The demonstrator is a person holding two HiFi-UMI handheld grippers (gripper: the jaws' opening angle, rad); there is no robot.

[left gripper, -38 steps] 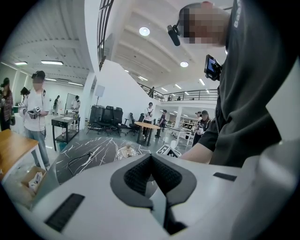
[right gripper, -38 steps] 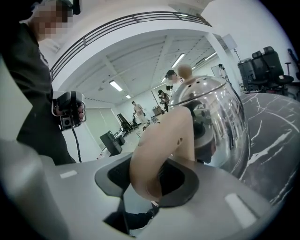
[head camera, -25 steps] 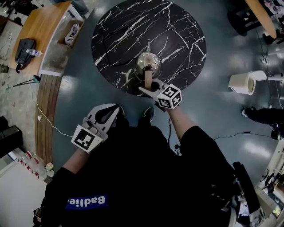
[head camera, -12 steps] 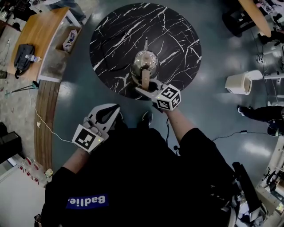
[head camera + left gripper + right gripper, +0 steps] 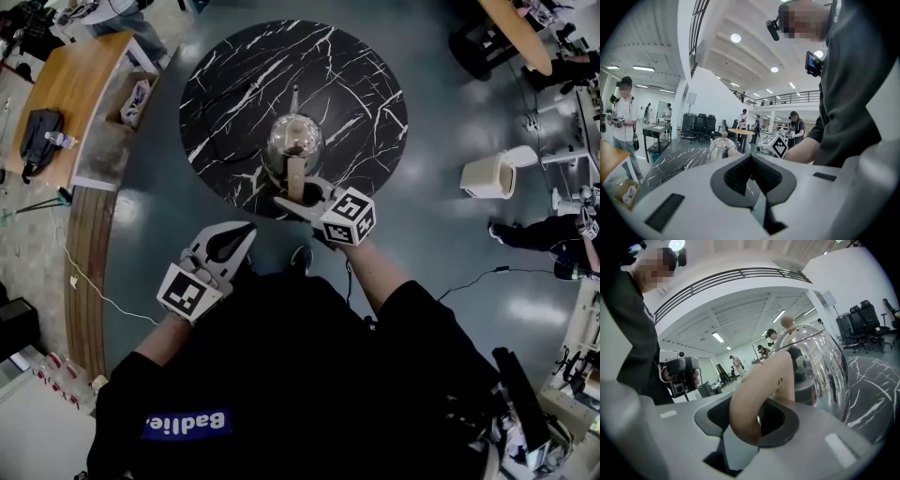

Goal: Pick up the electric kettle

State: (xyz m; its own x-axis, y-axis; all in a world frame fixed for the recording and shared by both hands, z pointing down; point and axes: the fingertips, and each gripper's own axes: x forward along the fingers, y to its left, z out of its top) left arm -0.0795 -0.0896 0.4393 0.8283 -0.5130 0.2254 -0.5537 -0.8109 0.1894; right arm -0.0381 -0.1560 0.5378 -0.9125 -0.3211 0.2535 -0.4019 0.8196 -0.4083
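Note:
The electric kettle (image 5: 292, 141) is a shiny steel gooseneck kettle with a beige handle (image 5: 296, 176), over the near part of the round black marble table (image 5: 234, 84). My right gripper (image 5: 298, 192) is shut on that handle. In the right gripper view the handle (image 5: 759, 394) sits clamped between the dark pads of my right gripper (image 5: 750, 423), with the steel body (image 5: 820, 366) just beyond. My left gripper (image 5: 239, 232) hangs near my body, below and left of the kettle, shut with nothing in it. The left gripper view looks past my left gripper (image 5: 752, 159) at the kettle (image 5: 719, 147).
A wooden desk (image 5: 66, 94) with a dark backpack (image 5: 37, 136) stands at the left. A white bin (image 5: 487, 176) is on the floor to the right, with a cable (image 5: 478, 278) running across the floor. Other people stand around the room.
The right gripper has risen with the kettle held by its handle. The left gripper has stayed about where it was.

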